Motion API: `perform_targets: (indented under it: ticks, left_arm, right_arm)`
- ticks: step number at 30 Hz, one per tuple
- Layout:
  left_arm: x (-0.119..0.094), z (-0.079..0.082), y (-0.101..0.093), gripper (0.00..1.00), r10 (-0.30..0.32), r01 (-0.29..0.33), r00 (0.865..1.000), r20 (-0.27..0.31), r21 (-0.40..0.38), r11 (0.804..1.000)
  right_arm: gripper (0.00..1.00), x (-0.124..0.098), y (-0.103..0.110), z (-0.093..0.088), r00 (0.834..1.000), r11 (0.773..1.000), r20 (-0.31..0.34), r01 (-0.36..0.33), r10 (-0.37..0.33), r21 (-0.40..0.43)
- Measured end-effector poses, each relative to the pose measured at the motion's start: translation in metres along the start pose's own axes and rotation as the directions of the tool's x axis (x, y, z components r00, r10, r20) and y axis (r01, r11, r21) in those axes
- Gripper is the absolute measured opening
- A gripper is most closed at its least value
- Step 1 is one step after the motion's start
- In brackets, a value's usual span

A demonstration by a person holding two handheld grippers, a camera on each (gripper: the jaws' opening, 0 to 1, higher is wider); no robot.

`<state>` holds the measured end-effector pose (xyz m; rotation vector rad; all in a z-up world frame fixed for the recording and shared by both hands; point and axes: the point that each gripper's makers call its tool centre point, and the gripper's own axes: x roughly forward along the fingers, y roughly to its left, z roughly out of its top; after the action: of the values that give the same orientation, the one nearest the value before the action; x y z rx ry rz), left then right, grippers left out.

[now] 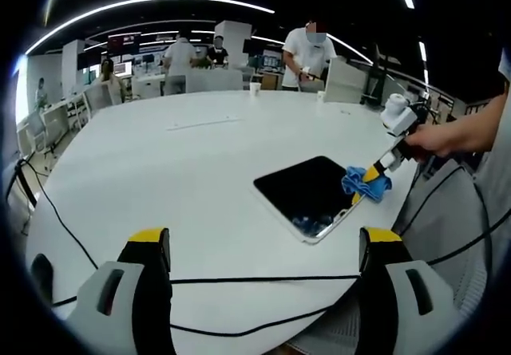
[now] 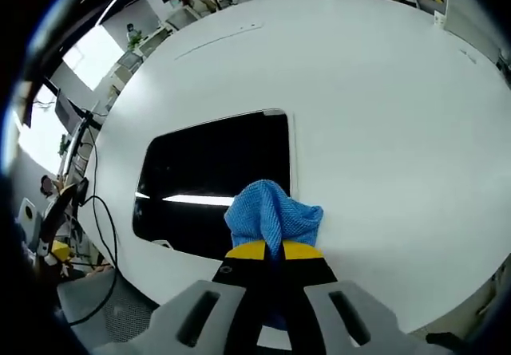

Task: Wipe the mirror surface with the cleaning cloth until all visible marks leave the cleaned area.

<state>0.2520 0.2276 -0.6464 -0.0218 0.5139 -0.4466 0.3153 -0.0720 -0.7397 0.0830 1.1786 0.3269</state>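
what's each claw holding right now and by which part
The right claw is shut on the bunched blue cleaning cloth, pinching its near end, with the rest resting on the dark rectangular mirror. The left claw is open and holds nothing.

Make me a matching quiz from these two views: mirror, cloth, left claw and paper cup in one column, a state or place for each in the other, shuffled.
1. mirror
2. cleaning cloth
3. left claw
4. paper cup

a. open above the table
b. standing at the table's far edge
c. lying flat, dark
d. pinched in the right claw

Pairs: 1-c, 2-d, 3-a, 4-b
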Motion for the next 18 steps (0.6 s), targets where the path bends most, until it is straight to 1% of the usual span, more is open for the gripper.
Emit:
perform_targets:
  ticks: [3, 9, 13, 18]
  left_arm:
    - [0.0001, -0.0032, 0.0018, 0.98, 0.005, -0.005, 1.0, -0.004, -0.005, 1.0]
    - [0.0006, -0.0027, 0.0002, 0.98, 0.006, -0.006, 1.0, 0.003, -0.013, 1.0]
    - [0.0025, -0.0037, -0.0009, 0.98, 0.002, -0.002, 1.0, 0.0, -0.013, 1.0]
    - [0.0023, -0.0025, -0.0011, 0.98, 0.001, -0.001, 1.0, 0.004, -0.015, 1.0]
  right_arm:
    - [0.0, 0.0007, -0.0002, 0.0005, 1.0, 1.0, -0.001, 0.002, -0.002, 0.0]
    - [0.0, 0.0005, 0.0, 0.0005, 1.0, 1.0, 0.008, 0.005, -0.005, -0.004]
    - [0.0, 0.0003, -0.0003, 0.0013, 1.0, 1.0, 0.018, 0.008, -0.008, 0.013]
    - [0.0, 0.0011, 0.0064, 0.0033, 1.0, 1.0, 0.019, 0.005, -0.005, 0.006]
